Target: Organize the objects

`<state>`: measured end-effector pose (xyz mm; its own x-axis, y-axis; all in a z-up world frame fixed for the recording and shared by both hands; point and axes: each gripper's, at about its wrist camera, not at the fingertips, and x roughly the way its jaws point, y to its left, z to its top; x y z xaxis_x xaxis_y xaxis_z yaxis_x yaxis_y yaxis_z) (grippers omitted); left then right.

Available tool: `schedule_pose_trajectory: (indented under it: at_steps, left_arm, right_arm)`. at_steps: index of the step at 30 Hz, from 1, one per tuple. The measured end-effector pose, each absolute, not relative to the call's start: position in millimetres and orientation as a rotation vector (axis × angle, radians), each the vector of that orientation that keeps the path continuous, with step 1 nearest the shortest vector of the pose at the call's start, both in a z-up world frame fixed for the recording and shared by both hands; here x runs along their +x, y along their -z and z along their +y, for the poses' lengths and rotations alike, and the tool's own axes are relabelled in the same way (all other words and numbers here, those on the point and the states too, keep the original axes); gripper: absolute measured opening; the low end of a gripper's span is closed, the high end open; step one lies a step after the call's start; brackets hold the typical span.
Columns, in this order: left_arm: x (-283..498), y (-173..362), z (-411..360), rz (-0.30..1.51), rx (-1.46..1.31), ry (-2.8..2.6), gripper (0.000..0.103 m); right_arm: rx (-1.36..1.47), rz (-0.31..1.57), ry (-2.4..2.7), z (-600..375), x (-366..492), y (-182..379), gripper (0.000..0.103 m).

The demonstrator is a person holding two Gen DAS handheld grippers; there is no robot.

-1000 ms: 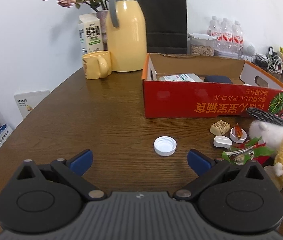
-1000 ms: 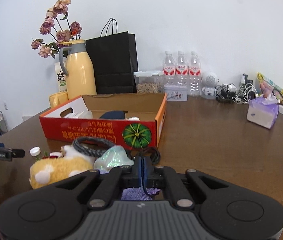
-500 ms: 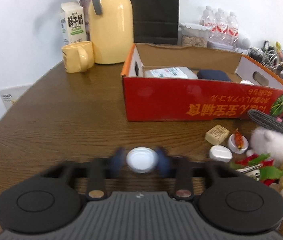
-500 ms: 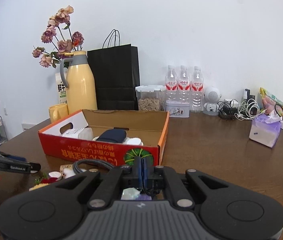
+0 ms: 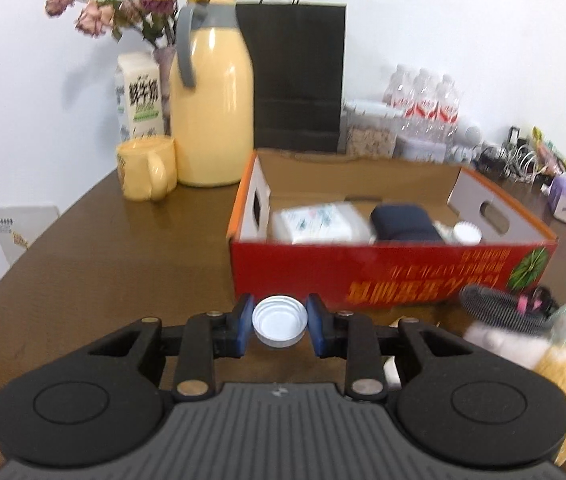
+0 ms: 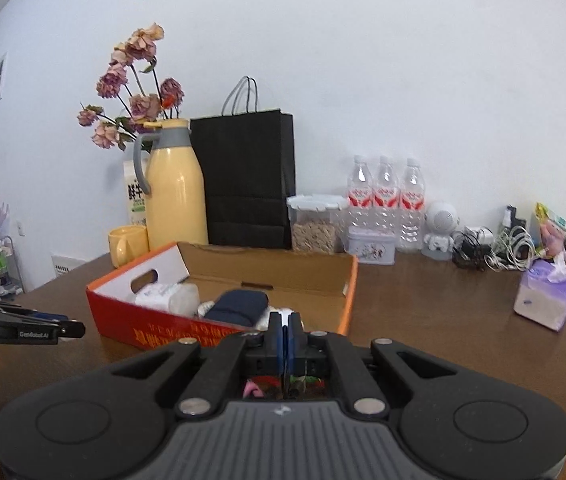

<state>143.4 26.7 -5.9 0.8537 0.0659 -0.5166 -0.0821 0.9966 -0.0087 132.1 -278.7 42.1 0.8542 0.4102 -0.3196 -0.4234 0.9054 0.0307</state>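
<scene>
Red cardboard box [image 5: 383, 276] holding white packet [image 5: 319, 222], navy pouch [image 5: 403, 222]

Even, bright, diffuse lighting; the white wall [image 6: 363, 60] is evenly lit, with dark vignetted corners. Fisheye curvature bends the table edge [image 5: 43, 240] to the left of the jaws. Motion blur softens the red box [image 5: 383, 276] lettering beyond the jaws; soft shadows fall behind the dried flowers [image 5: 123, 8].
</scene>
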Motion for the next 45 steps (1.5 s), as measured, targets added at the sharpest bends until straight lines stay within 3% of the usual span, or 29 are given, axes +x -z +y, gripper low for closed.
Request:
schedule_pose_trajectory:
  at_steps: [14,24,34,36,37,38,39,40,41,43,45]
  left_arm:
    - [206.2,-29.7,-8.5,0.413,-0.039,-0.019,0.029]
    - [266.2,-9.1,-25.5,0.419,-0.031,-0.028,0.029]
    - [263.3,3.4,-26.9,0.436,-0.003,-0.031,0.032]
    - [259.6,2.6,-27.7,0.425,0.005,-0.042,0.049]
    - [257.9,2.1,-27.7,0.414,0.008,-0.053,0.067]
    - [256.0,1.4,-27.6,0.403,0.012,-0.071,0.087]
    - [254.8,0.2,-27.4,0.394,0.016,-0.088,0.096]
    - [253.1,-1.0,-27.0,0.379,0.019,-0.109,0.103]
    - [250.8,-2.3,-26.3,0.359,0.017,-0.127,0.103]
    - [250.2,-5.3,-24.0,0.355,0.006,-0.138,0.103]
    - [250.4,-6.5,-21.9,0.357,-0.004,-0.145,0.103]
  right_arm:
    - [-0.019,0.25,-0.492,-227.0,201.2,-69.8,0.002]
    - [0.013,0.296,-0.448,-208.3,265.3,-32.6,0.002]
    - [-0.015,0.357,-0.447,-203.3,272.3,-11.9,0.003]
    - [-0.015,0.362,-0.448,-202.8,271.0,-9.8,0.009]
    - [-0.017,0.363,-0.445,-203.2,269.8,-10.0,0.011]
    - [-0.02,0.364,-0.44,-203.2,269.4,-9.4,0.022]
    - [-0.018,0.364,-0.437,-203.4,269.1,-8.9,0.031]
    - [-0.017,0.361,-0.434,-204.2,268.5,-9.7,0.051]
    - [-0.016,0.356,-0.43,-204.9,267.3,-10.5,0.071]
    - [-0.013,0.337,-0.42,-206.5,264.6,-11.5,0.091]
    - [-0.01,0.322,-0.415,-208.1,262.5,-13.5,0.097]
